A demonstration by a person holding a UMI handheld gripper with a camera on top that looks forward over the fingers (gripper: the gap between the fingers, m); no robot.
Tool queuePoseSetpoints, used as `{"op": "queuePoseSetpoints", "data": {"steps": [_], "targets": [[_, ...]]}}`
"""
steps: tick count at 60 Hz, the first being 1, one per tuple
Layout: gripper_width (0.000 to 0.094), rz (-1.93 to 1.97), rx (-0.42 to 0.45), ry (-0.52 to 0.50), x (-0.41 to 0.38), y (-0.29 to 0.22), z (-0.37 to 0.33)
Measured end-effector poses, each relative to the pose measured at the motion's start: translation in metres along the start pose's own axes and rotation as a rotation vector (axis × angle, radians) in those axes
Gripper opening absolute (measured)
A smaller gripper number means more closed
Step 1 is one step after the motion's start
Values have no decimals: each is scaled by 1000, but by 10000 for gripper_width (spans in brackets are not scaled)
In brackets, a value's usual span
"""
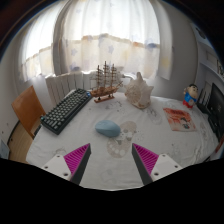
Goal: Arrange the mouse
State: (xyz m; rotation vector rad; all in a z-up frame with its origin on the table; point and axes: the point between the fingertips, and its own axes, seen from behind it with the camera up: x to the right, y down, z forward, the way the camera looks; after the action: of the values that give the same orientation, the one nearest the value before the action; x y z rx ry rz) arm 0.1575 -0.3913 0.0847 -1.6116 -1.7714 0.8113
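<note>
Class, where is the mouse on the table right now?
In the gripper view, the pale blue mouse lies on the white table, just ahead of the open gripper, right of the black keyboard, nearer than the model ship.

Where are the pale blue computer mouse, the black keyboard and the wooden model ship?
pale blue computer mouse [106,128], gripper view, top of its shell
black keyboard [66,110], gripper view, middle of the keys
wooden model ship [105,82], gripper view, its masts

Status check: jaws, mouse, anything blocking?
Gripper jaws open, empty, above the table. Mouse just ahead, untouched. Clear glass beside it on the right, close to the approach. Keyboard well to the left.
</note>
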Motion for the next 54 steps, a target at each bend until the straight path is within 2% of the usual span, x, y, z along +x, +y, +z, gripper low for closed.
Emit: {"op": "queuePoseSetpoints", "data": {"steps": [15,24,54], "targets": [[851,13,31,-7,1,11,58],[854,22,20,-11,-1,16,94],[856,-3,40,7,7,-29,164]]}}
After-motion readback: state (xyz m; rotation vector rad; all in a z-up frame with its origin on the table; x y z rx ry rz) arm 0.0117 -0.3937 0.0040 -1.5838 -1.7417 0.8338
